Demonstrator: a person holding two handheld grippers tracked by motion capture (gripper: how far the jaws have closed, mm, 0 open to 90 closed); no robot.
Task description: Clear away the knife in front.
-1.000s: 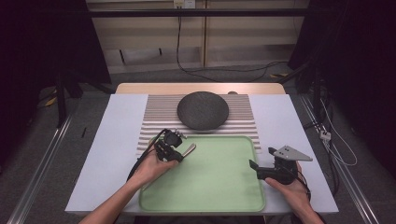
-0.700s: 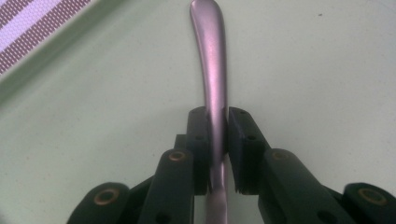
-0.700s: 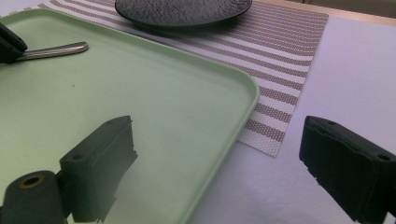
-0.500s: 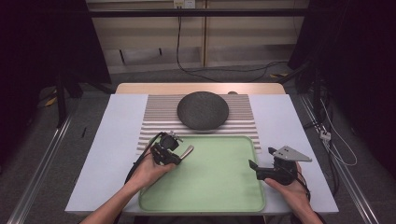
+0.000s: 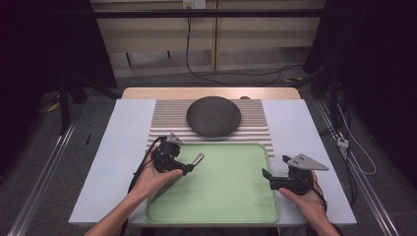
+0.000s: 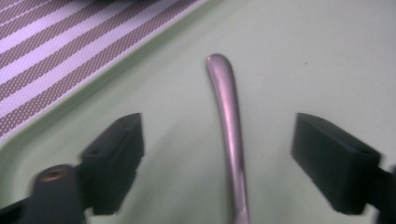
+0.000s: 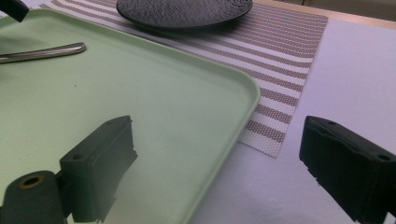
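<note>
The metal utensil handle (image 6: 227, 135) is what all this is about, and it's seen lying flat on the green tray (image 5: 231, 206), near the tray's left edge and toward its far-left corner. Only the handle end is made out; whether it's a spoon or a fork can't be told, since the business end is hidden under the left gripper (image 5: 189, 167). In the left gripper view the jaws have just been opening and are now spread wide on either side of the handle, with clear gaps and neither pad touching it, so the thing is let go and sits between them. The placing part looks done, judging by how the handle rests on the tray floor with nothing pinching it.

The right gripper (image 5: 269, 177) is parked at the tray's right edge, jaws wide apart with nothing between them, tray rim and white table cover (image 7: 327, 93) seen through the gap. The dark round plate (image 5: 214, 116) is left on the striped placemat (image 5: 162, 123) beyond the tray's far edge, apart from the tray and untouched. If the plate is meant for the tray too, that bit is not yet done; otherwise all that's left is for the left hand to be backed off
</note>
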